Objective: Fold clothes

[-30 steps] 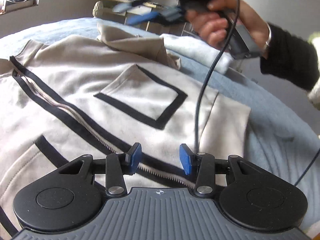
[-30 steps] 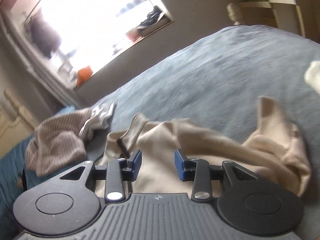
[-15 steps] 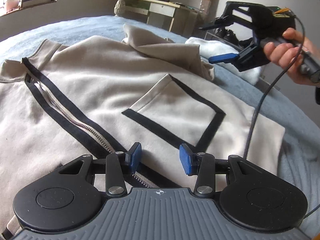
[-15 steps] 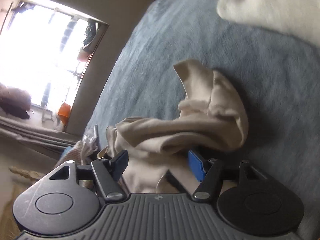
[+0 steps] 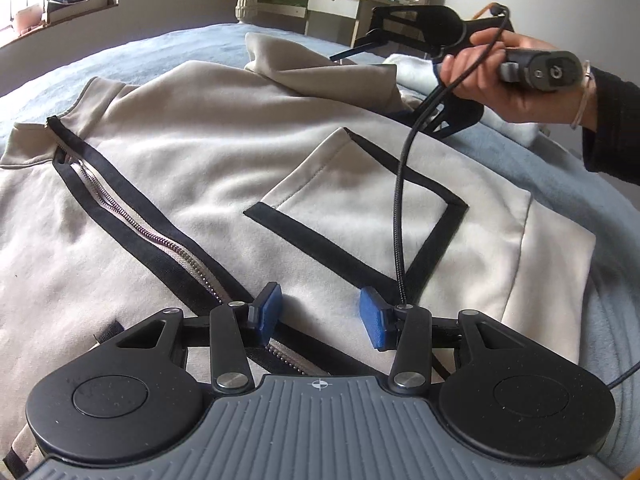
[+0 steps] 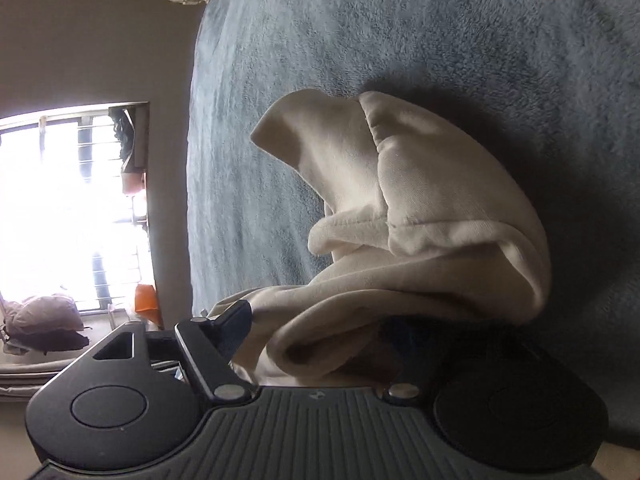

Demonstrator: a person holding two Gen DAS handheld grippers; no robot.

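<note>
A beige zip jacket [image 5: 200,152] with black trim lies flat on the blue bed cover [image 5: 600,208], its square pocket [image 5: 360,216] right of the zipper [image 5: 160,240]. My left gripper [image 5: 320,316] hovers open over the jacket's lower front, with nothing between its blue pads. The jacket's sleeve [image 5: 320,68] is folded over at the far side. My right gripper [image 5: 384,84], held by a hand [image 5: 500,80], straddles that sleeve. In the right wrist view the bunched sleeve [image 6: 420,208] fills the gap of the right gripper [image 6: 320,332], whose fingers stand wide apart; the right finger is hidden under cloth.
A black cable [image 5: 400,200] hangs from the right gripper across the pocket. A white cloth [image 5: 412,68] lies beyond the sleeve. A desk [image 5: 328,0] stands behind the bed. A bright window [image 6: 60,200] with a heap of clothes below it is off to the side.
The right gripper rolled sideways and came down onto the folded sleeve, which now sits between its fingers. The left gripper drifted slightly over the jacket and stayed open.
</note>
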